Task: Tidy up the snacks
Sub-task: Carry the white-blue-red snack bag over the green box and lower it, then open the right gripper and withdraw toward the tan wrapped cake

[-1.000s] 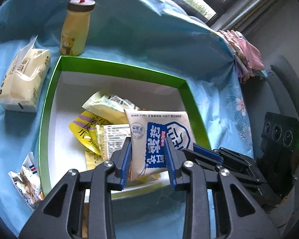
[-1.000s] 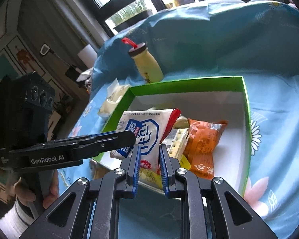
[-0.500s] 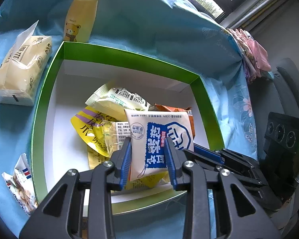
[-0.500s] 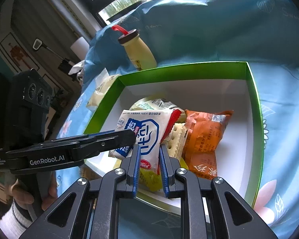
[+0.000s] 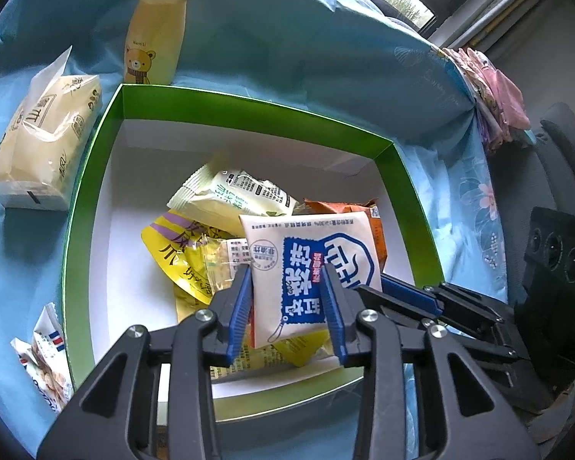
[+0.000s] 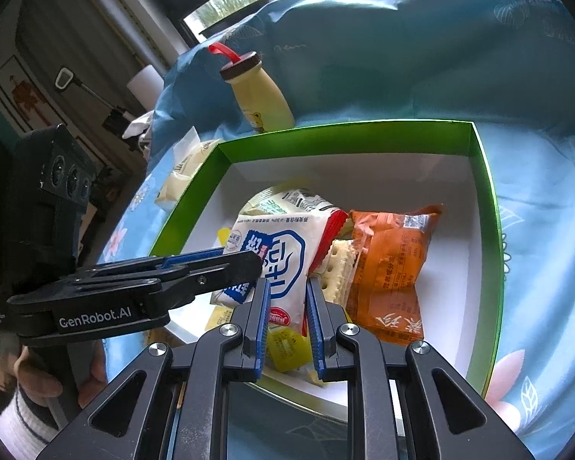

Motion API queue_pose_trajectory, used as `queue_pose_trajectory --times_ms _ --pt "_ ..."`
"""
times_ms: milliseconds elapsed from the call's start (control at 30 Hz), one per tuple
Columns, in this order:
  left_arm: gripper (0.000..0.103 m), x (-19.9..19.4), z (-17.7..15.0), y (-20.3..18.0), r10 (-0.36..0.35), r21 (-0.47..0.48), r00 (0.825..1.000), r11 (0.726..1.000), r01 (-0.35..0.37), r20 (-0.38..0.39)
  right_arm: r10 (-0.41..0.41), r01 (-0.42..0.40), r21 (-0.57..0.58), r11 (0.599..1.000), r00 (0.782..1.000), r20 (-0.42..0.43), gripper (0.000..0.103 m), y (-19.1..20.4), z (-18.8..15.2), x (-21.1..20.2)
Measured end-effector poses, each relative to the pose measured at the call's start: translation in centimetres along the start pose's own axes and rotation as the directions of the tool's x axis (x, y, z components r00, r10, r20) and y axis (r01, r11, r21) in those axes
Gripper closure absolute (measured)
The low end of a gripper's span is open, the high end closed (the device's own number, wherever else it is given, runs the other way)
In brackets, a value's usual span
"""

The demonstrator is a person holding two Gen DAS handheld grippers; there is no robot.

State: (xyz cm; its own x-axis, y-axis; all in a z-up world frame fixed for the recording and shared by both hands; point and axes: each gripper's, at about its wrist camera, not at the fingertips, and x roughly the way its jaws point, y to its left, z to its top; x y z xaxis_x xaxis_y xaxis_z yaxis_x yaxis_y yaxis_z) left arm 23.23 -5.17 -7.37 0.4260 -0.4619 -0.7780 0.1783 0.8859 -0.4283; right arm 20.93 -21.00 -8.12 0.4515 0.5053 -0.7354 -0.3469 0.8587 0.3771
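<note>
Both grippers hold one white-and-blue snack packet over the green-walled white box. My left gripper is shut on the packet's flat sides. My right gripper is shut on its lower edge, where the packet shows a red end. In the box lie an orange packet, a pale green packet, a yellow packet and crackers.
A yellow bear bottle stands behind the box. A tissue pack lies left of the box on the blue cloth. A small wrapped snack lies outside the box's near left corner. Pink cloth hangs far right.
Both grippers have carried the white-and-blue packet forward, so it hangs further over the box. The grips have not changed.
</note>
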Motion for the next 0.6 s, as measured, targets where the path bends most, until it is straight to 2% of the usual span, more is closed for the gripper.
queue_pose_trajectory --times_ms 200,300,433,533,600 --pt "0.064 0.19 0.01 -0.37 0.028 0.021 1.000 0.999 -0.028 0.007 -0.011 0.011 0.002 1.000 1.000 0.000 0.081 -0.05 -0.03 0.06" --pt "0.059 0.18 -0.06 -0.58 0.058 0.034 0.998 0.998 -0.058 0.016 -0.024 0.024 -0.002 1.000 1.000 0.002 0.081 0.09 -0.02 0.03" --pt "0.046 0.06 -0.28 -0.37 0.088 0.032 0.996 0.995 -0.089 0.027 -0.055 0.056 -0.006 0.998 0.998 0.004 0.081 0.26 0.00 -0.13" --pt "0.039 -0.15 -0.50 -0.01 0.111 0.027 0.993 0.993 -0.112 0.030 -0.088 0.088 -0.009 0.996 0.996 0.009 0.072 0.31 -0.14 -0.50" --pt "0.035 -0.41 -0.76 0.08 0.131 0.035 0.991 0.991 -0.132 0.038 -0.085 0.085 -0.003 0.996 0.996 0.014 0.071 0.27 -0.29 -0.85"
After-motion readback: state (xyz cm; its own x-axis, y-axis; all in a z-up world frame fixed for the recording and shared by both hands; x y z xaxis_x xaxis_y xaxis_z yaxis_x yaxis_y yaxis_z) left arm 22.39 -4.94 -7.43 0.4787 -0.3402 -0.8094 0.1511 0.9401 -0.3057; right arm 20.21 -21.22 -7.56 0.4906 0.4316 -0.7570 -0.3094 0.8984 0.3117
